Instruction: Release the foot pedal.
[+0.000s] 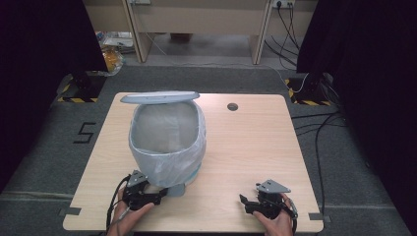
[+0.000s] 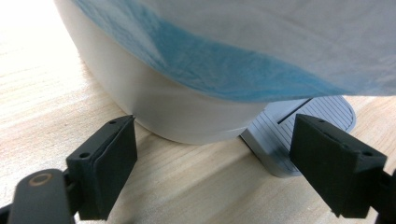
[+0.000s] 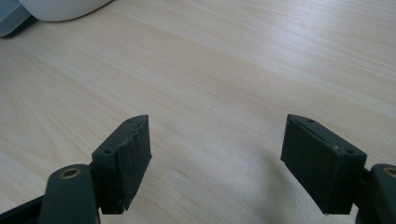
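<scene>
A pale grey pedal bin [image 1: 167, 142] lined with a whitish-blue bag [image 2: 243, 51] stands left of centre on the wooden table [image 1: 255, 142]. Its lid [image 1: 160, 97] is tipped up at the back. The ribbed grey pedal [image 2: 299, 119] juts out at the bin's foot [image 1: 178, 190]. My left gripper [image 1: 160, 193] lies low at the bin's base, open [image 2: 212, 126], with one jaw over the pedal's near edge; whether it touches is unclear. My right gripper [image 1: 248, 201] rests near the front right edge, open [image 3: 217, 126] over bare wood, nothing between its jaws.
A round cable hole [image 1: 232, 106] sits near the table's far edge. The bin's base [image 3: 60, 9] shows far off in the right gripper view. Cables [image 1: 319, 128] trail on the floor to the right, and a yellow bag [image 1: 110, 56] lies on the floor at back left.
</scene>
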Tool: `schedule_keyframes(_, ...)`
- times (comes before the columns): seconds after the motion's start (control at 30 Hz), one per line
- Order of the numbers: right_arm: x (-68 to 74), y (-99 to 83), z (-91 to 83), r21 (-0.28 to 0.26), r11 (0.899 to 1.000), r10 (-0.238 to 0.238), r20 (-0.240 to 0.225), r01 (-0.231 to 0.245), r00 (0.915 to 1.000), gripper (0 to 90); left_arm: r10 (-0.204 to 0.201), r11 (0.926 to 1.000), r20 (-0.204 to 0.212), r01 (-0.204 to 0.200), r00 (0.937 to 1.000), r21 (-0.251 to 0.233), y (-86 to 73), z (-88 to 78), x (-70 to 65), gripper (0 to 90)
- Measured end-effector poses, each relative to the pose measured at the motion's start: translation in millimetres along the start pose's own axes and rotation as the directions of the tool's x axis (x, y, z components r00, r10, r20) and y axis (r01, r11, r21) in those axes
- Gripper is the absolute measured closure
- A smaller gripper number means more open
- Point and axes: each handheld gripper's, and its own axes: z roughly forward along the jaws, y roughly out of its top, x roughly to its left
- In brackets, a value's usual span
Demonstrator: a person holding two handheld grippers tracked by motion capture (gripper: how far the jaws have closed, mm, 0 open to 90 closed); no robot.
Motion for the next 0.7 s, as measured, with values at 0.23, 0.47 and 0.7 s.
schedule_keyframes(0.23, -0.3, -3.8, -0.2, 0.008, 1.0, 0.006, 0.001, -0.006, 1.0, 24.1, -0.009, 0.9999, 0.007, 0.009, 0.9999, -0.005, -0.1, -0.5, 0.5, 14.8)
schedule_keyframes(0.47, -2.2, -5.6, 0.9, 0.013, 1.0, 0.008, 0.0, -0.008, 1.0, 24.2, -0.024, 0.9995, 0.023, 0.024, 0.9995, -0.022, -1.0, -2.8, 2.3, 15.7)
schedule_keyframes(0.7, -3.0, -7.7, 2.3, 0.021, 1.0, 0.013, 0.003, -0.013, 0.9999, 24.2, -0.033, 0.9981, 0.035, 0.035, 0.9988, -0.05, -1.3, -8.5, 1.3, 17.0)
